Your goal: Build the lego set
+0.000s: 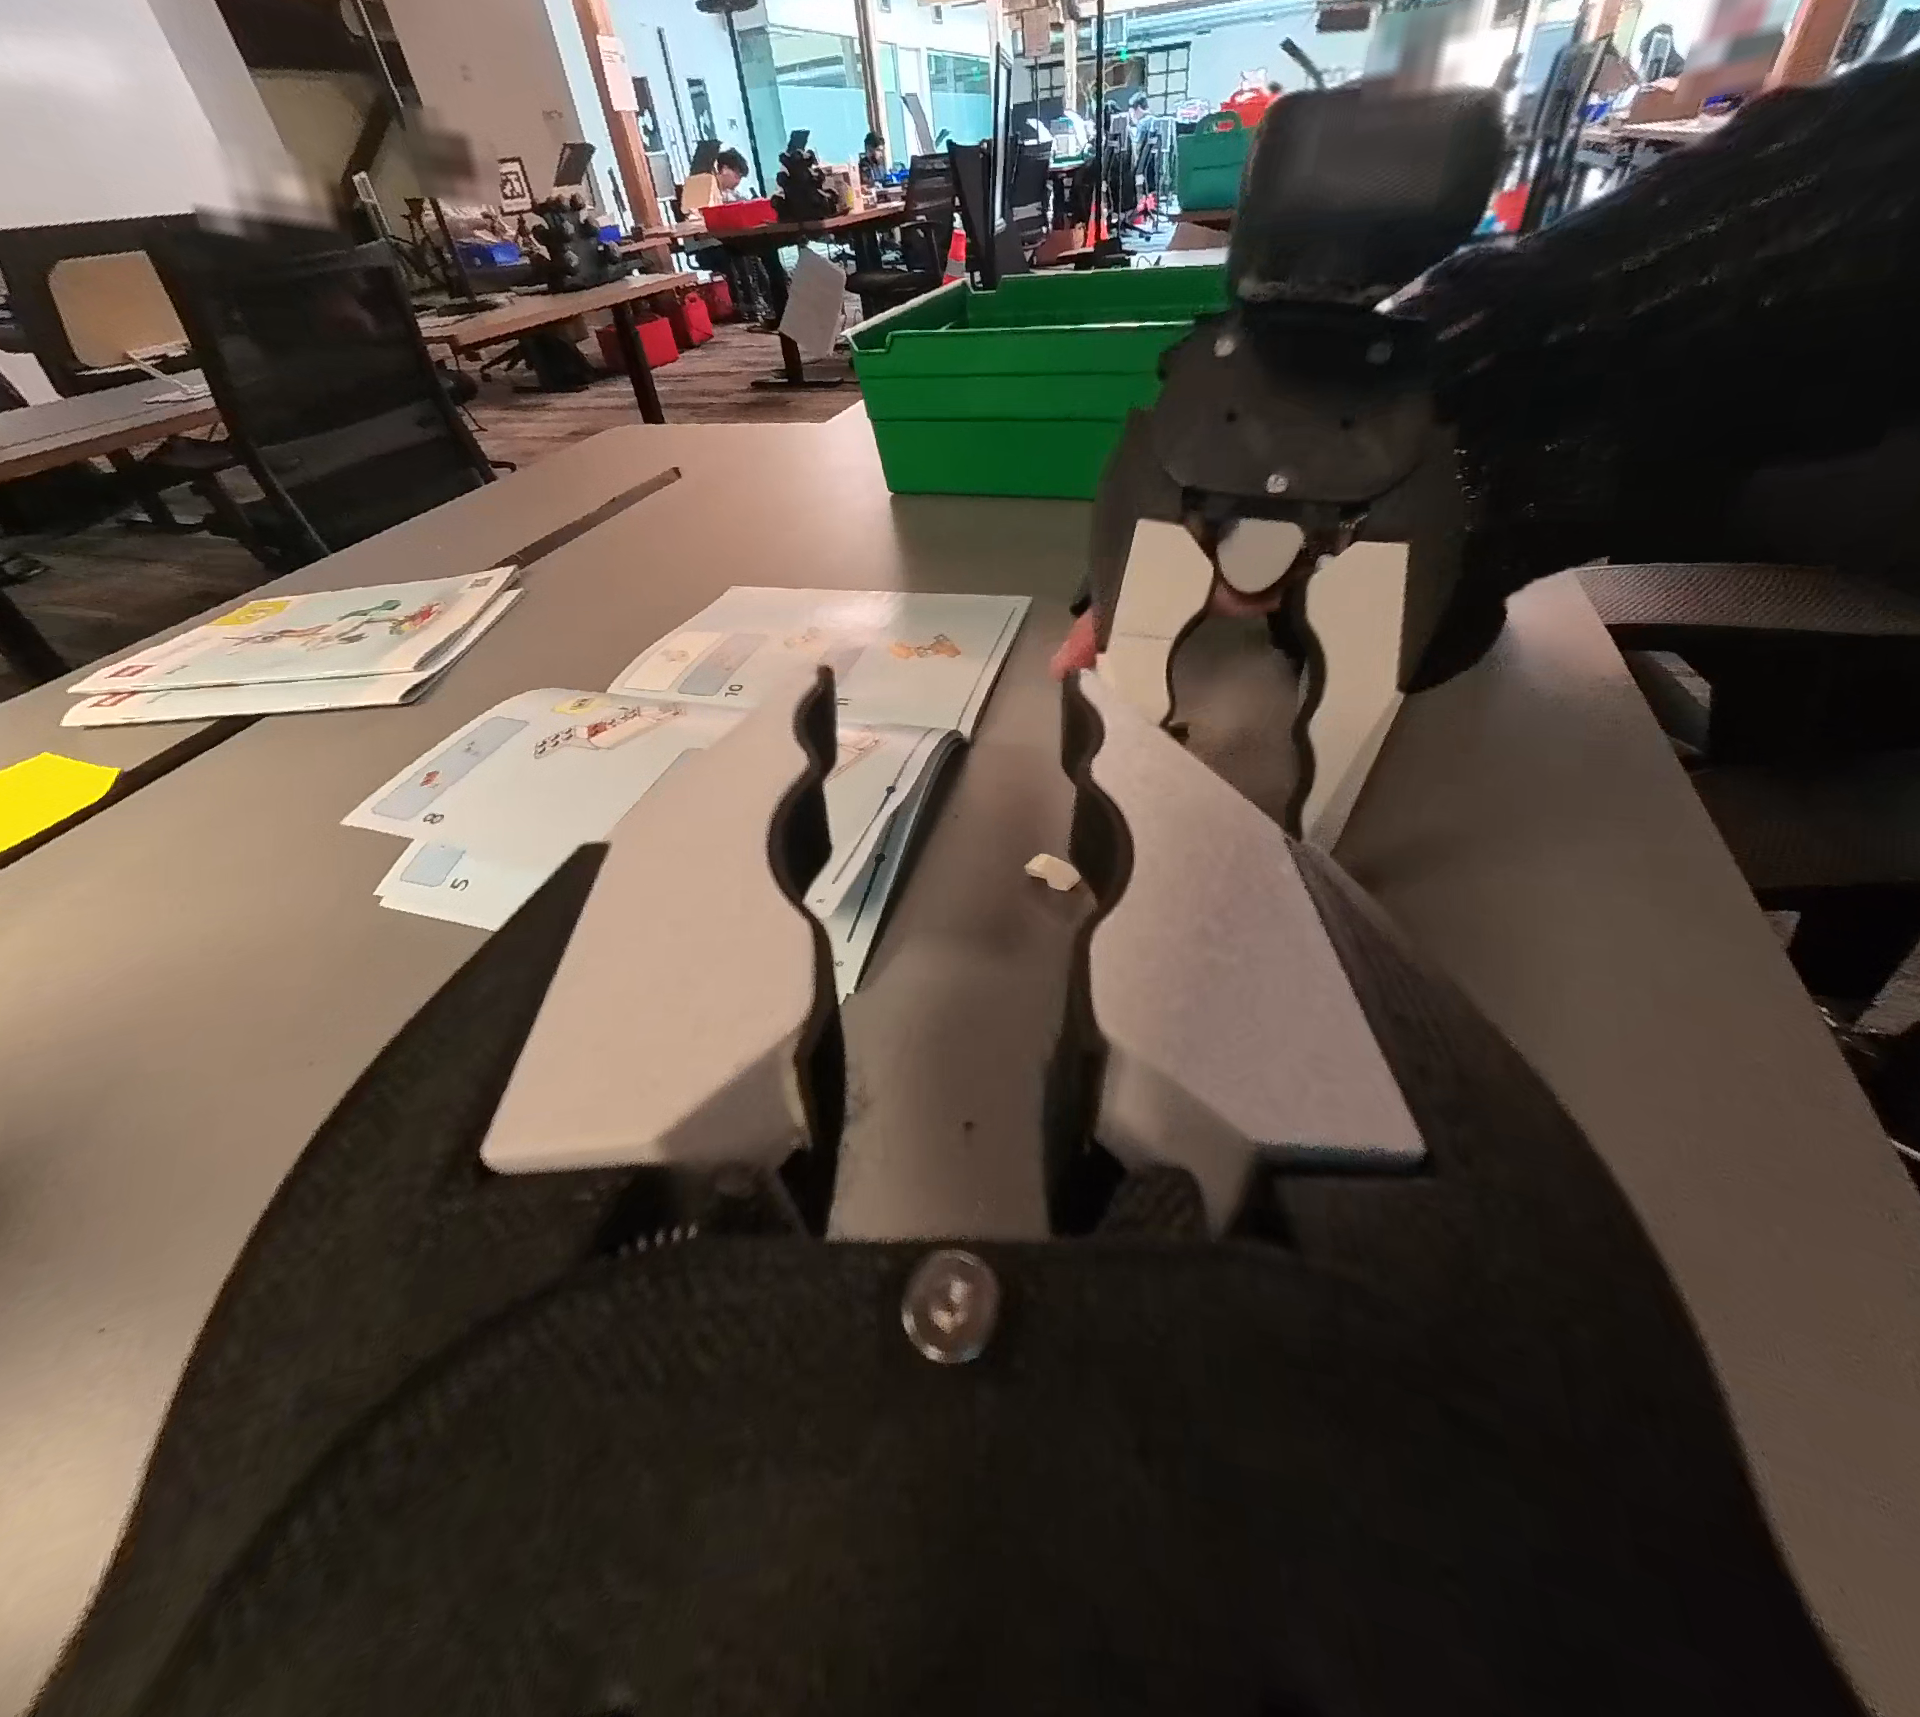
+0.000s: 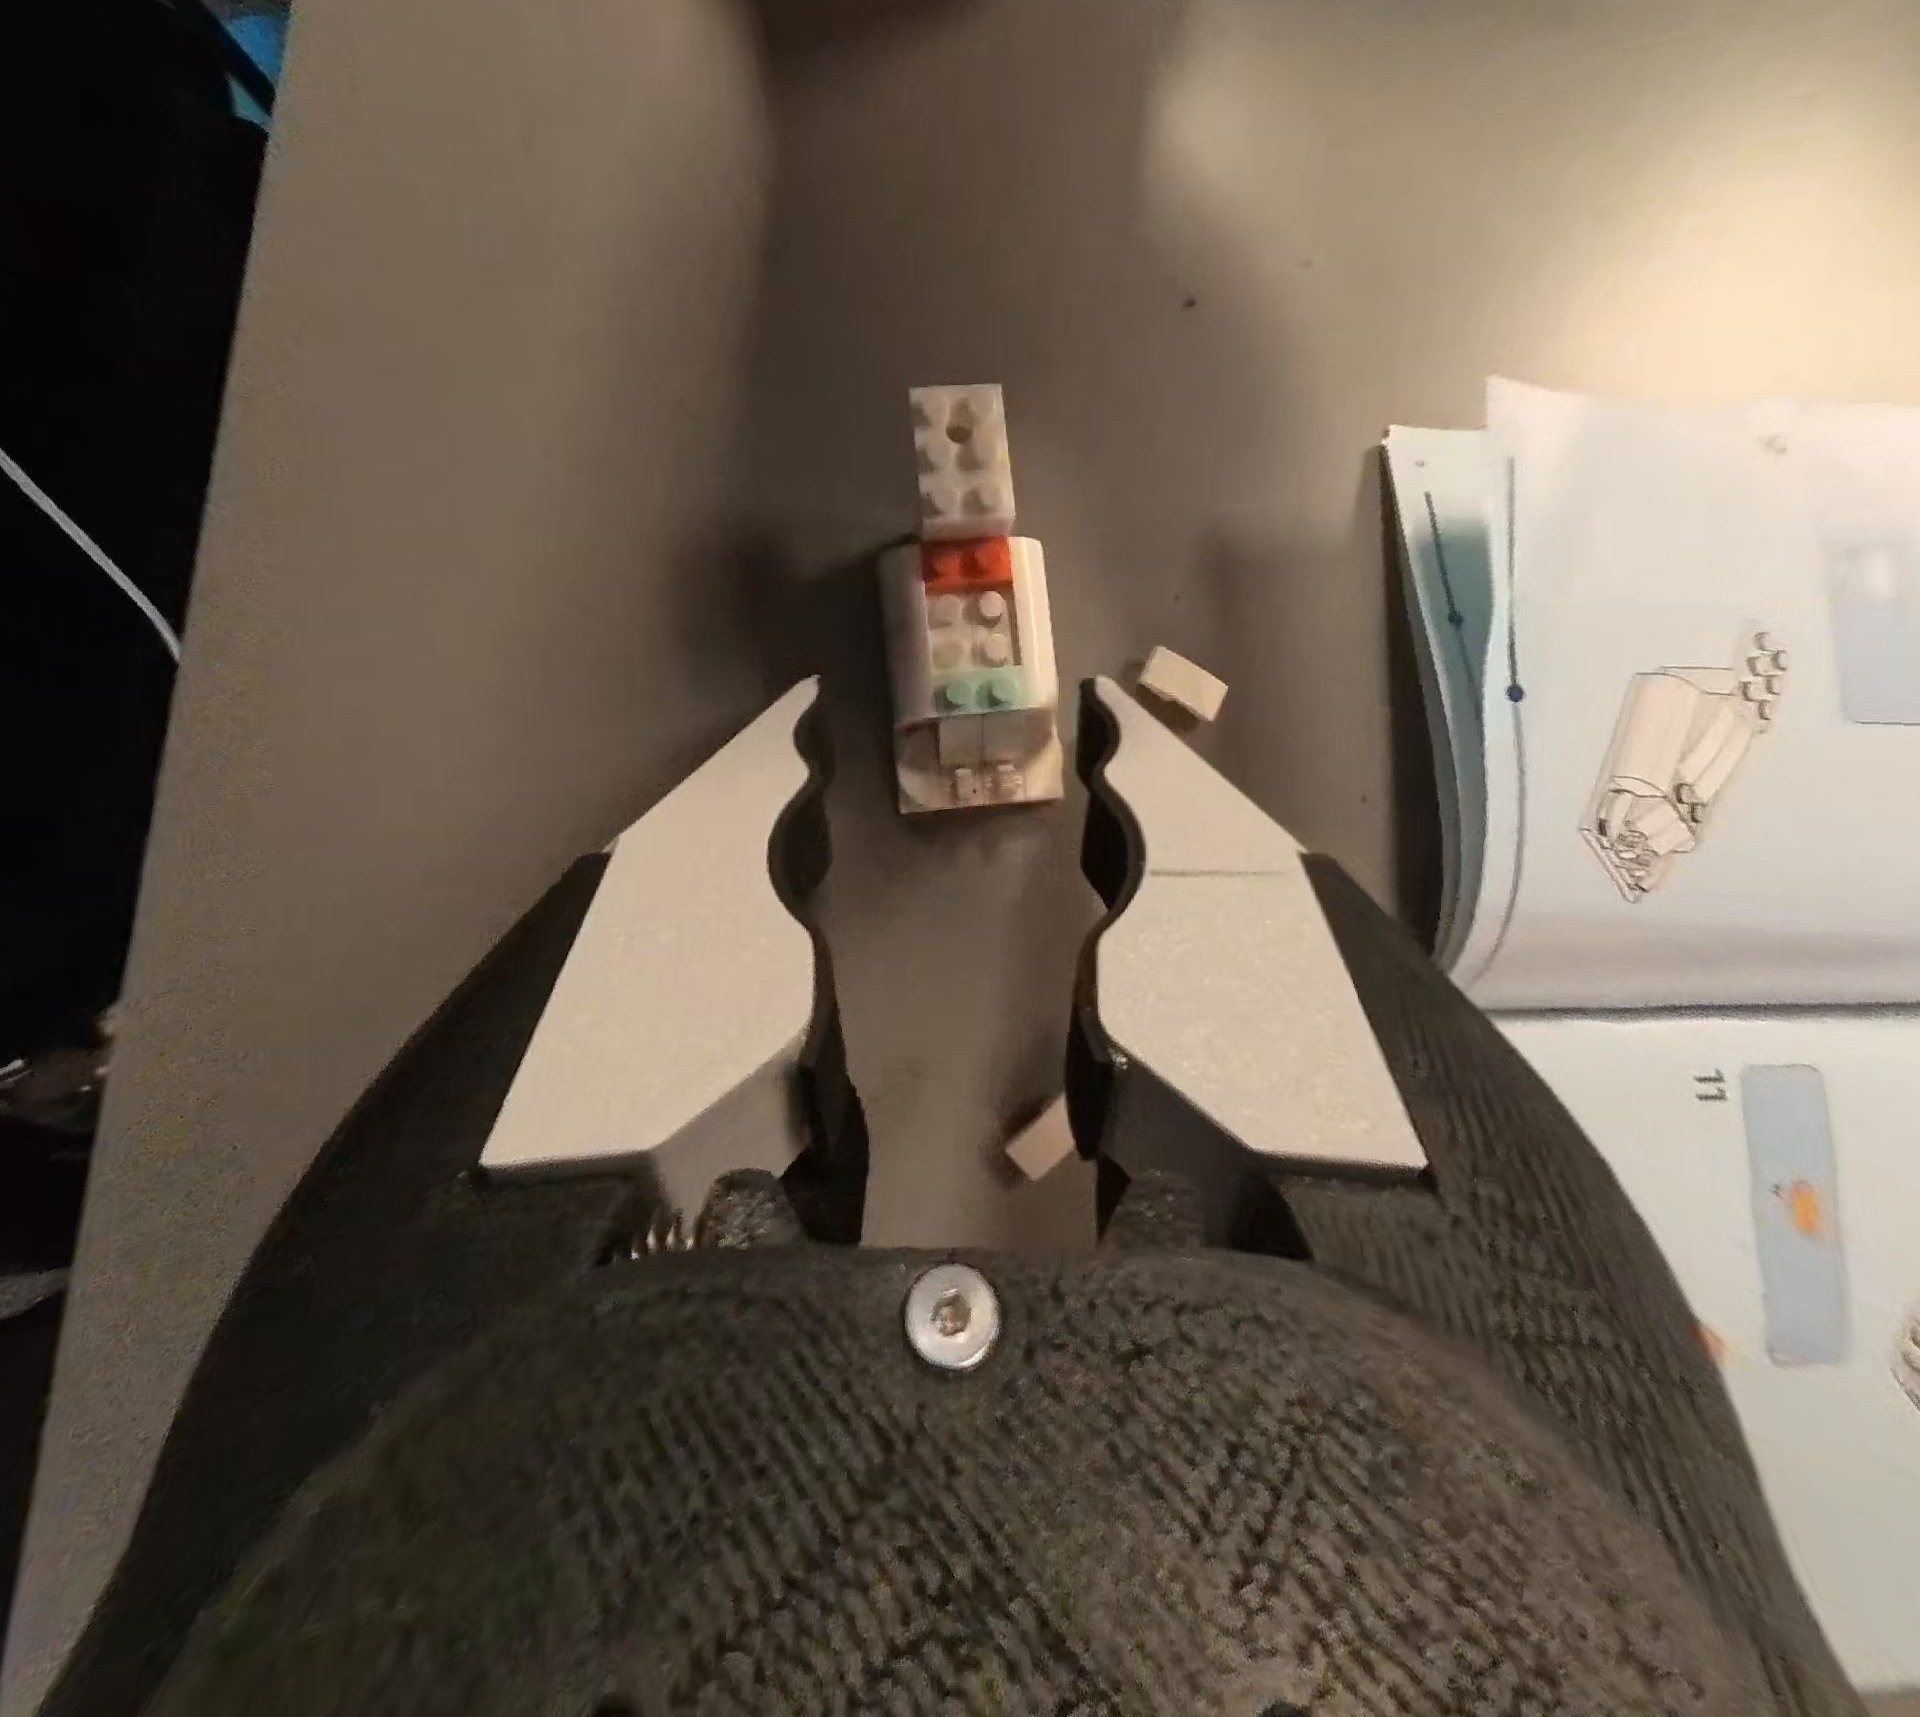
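A small white lego build (image 2: pixel 971 628) with a red piece, a green piece and a studded white plate at its far end lies on the grey table (image 2: pixel 520 317). My right gripper (image 2: pixel 948 701) is open and empty, its fingertips either side of the build's near end, above it. Two loose white pieces lie close: one (image 2: pixel 1181 683) right of the build, one (image 2: pixel 1039 1139) between my right fingers. My left gripper (image 1: pixel 948 701) is open and empty above the table, with a small white piece (image 1: pixel 1051 871) below it. The right gripper (image 1: pixel 1236 737) also shows in the left wrist view, pointing down.
An open instruction booklet (image 1: pixel 727 732) lies left of the build; it also shows in the right wrist view (image 2: pixel 1662 732). A closed booklet (image 1: pixel 301 644) and a yellow note (image 1: pixel 47 794) lie further left. Stacked green bins (image 1: pixel 997 400) stand at the table's far side. About 12 cm separates my left fingertips from my right.
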Action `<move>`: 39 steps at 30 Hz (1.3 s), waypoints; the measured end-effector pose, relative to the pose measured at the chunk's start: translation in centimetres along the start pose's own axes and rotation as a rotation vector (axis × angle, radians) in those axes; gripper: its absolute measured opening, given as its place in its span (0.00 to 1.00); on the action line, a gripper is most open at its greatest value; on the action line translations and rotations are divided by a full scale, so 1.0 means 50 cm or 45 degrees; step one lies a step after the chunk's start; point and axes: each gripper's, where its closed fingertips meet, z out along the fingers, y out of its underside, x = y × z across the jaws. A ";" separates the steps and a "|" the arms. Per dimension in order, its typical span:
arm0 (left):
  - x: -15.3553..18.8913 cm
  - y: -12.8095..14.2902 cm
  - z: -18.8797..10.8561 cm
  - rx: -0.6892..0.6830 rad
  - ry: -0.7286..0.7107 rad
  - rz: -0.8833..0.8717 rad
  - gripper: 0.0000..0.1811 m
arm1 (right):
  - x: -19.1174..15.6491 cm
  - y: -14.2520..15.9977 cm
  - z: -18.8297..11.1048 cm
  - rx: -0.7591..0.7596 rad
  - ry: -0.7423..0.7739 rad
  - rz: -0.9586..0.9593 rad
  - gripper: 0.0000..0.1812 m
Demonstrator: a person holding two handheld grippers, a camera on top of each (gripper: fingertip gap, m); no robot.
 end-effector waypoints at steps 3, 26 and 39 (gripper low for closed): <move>0.013 0.006 0.005 -0.019 0.053 0.003 0.25 | 0.004 -0.002 0.007 0.021 -0.006 -0.001 0.17; 0.130 0.064 0.021 -0.237 0.512 -0.195 0.25 | 0.016 -0.140 -0.077 0.438 0.076 0.046 0.17; 0.109 0.069 0.024 -0.254 0.437 -0.226 0.21 | 0.035 -0.125 -0.092 0.372 0.187 -0.085 0.18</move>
